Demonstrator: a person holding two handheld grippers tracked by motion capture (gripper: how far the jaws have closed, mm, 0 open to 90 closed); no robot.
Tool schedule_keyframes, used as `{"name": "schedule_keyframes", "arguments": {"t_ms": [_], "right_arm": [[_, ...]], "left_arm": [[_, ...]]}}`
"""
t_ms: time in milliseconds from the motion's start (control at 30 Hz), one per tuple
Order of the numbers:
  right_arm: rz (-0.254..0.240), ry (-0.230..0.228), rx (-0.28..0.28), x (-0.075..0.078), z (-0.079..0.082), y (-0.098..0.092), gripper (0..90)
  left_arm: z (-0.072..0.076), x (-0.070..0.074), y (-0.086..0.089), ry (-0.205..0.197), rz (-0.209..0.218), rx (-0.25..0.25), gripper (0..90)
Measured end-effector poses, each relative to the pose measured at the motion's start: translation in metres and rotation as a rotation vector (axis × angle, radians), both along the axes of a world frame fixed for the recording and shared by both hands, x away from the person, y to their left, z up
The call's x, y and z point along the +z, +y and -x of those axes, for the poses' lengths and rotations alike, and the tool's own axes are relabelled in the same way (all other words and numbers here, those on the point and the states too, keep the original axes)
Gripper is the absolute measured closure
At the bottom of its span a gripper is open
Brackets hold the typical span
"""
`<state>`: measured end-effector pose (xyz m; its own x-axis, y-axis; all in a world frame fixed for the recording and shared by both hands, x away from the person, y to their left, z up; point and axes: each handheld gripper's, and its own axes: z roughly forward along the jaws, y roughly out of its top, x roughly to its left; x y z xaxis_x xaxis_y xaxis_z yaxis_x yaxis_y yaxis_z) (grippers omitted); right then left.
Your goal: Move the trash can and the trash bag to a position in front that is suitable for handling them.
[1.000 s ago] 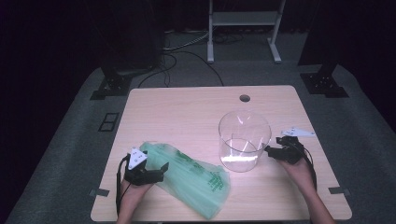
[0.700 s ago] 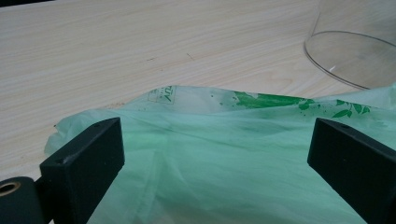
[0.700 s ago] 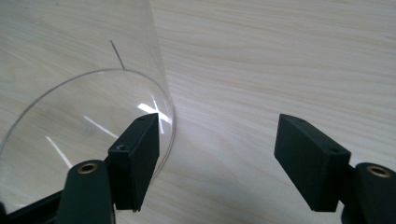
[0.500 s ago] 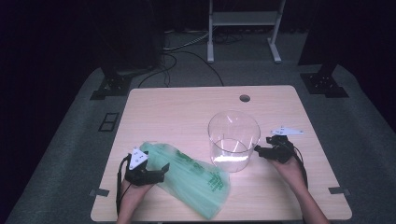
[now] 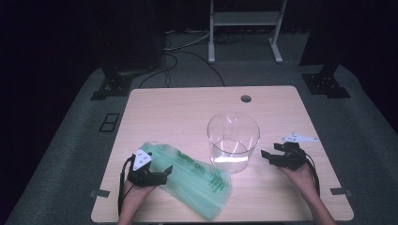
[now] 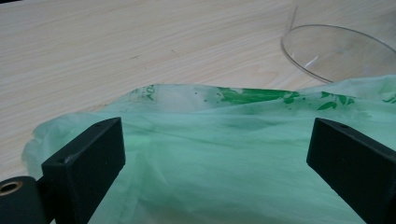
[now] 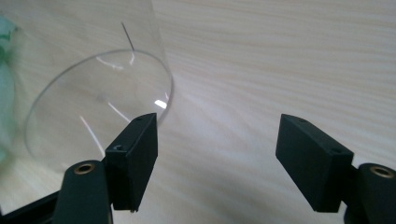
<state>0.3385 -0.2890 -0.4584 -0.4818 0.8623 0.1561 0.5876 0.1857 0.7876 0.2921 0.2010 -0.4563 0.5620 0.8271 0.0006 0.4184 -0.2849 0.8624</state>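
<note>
A clear, empty, round plastic container [image 5: 233, 140] stands upright a little right of the table's middle. A pale green plastic bag [image 5: 195, 178] with dark green print lies flat at the front left. My left gripper [image 5: 163, 174] rests over the bag's left end, its jaws open. In the left gripper view the bag [image 6: 219, 158] spreads between and under the wide-open left gripper [image 6: 217, 149]. My right gripper [image 5: 266, 158] hovers open just right of the container, a small gap apart. In the right gripper view the container's base [image 7: 93, 107] sits beside the left jaw, and the right gripper [image 7: 219, 144] holds nothing.
The wooden table [image 5: 187, 112] has a round cable hole [image 5: 245, 99] near its far edge. A metal stand [image 5: 246, 28] and cables [image 5: 187, 49] are on the dark floor beyond. Bare wood lies across the back half of the table.
The clear container has slid a little to the left. My right gripper followed it left, then drew back slightly. The left gripper and bag have stayed put.
</note>
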Motion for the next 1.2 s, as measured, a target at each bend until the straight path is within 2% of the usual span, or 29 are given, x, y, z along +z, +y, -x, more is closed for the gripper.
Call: {"name": "schedule_keyframes", "arguments": {"t_ms": [167,200,300,467,600,700,733,767,833,1000,1200], "right_arm": [[0.021,0.009,0.02,-0.004,0.014,-0.011,29.1],[0.032,0.006,0.032,-0.004,0.021,-0.015,29.1],[0.036,0.004,0.044,-0.004,0.027,-0.017,29.1],[0.019,0.001,0.083,-0.005,0.038,-0.019,29.1],[0.022,0.005,0.095,-0.006,0.039,-0.019,28.5],[0.018,0.004,0.106,-0.005,0.04,-0.02,28.4],[0.012,0.003,0.113,-0.005,0.041,-0.021,28.4],[0.012,0.003,0.113,-0.005,0.041,-0.021,28.4],[0.012,0.002,0.114,-0.005,0.042,-0.022,28.4],[0.005,0.01,0.128,-0.006,0.043,-0.024,27.4],[0.003,0.017,0.149,-0.007,0.042,-0.024,27.4]], "left_arm": [[-0.003,0.004,-0.003,0.008,0.001,-0.029,3.1],[-0.004,0.005,-0.004,0.009,-0.003,-0.035,3.1],[-0.006,0.006,-0.007,0.017,-0.003,-0.056,3.2],[-0.009,0.008,-0.008,0.034,-0.055,-0.109,3.5],[-0.01,0.008,-0.006,0.045,-0.077,-0.138,3.5],[-0.012,0.008,-0.004,0.063,-0.108,-0.205,5.8],[-0.014,0.008,-0.003,0.081,-0.129,-0.243,5.8],[-0.014,0.008,-0.003,0.081,-0.129,-0.243,5.8],[-0.015,0.01,0.0,0.09,-0.151,-0.278,5.8],[-0.019,0.02,0.006,0.077,-0.19,-0.382,5.8],[-0.028,0.033,0.007,0.079,-0.237,-0.482,4.1]]}}
